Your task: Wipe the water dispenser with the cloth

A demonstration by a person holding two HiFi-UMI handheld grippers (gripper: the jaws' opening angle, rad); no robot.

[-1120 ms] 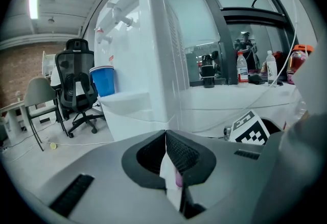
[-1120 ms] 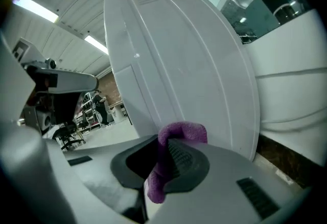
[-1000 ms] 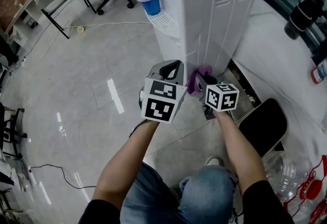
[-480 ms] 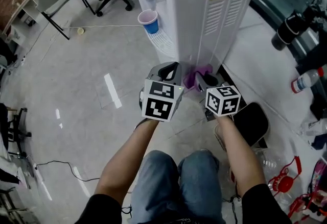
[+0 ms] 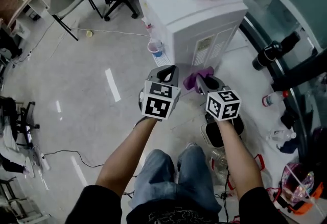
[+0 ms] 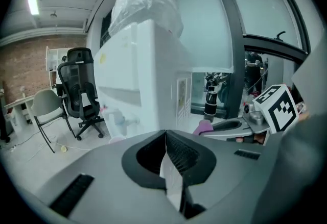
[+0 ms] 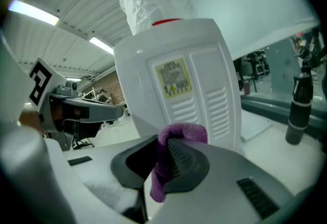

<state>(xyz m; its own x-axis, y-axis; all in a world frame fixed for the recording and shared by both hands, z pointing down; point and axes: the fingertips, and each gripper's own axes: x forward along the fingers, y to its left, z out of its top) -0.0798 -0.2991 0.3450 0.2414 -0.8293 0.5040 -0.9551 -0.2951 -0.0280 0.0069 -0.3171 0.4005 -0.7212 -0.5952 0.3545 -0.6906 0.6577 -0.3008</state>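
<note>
One cup (image 5: 156, 48) at water dispenser (image 5: 194, 19) front; right tongs (image 5: 202, 79) clamp cloth (image 5: 191, 81).

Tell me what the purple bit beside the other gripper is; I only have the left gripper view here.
Observer: It's the cloth, clamped between the fingers of the right gripper, as the right gripper view shows.
Operator: Which face of the machine is that gripper pointed at?
Observer: The vented panel of the water dispenser, the one carrying a label.
</note>
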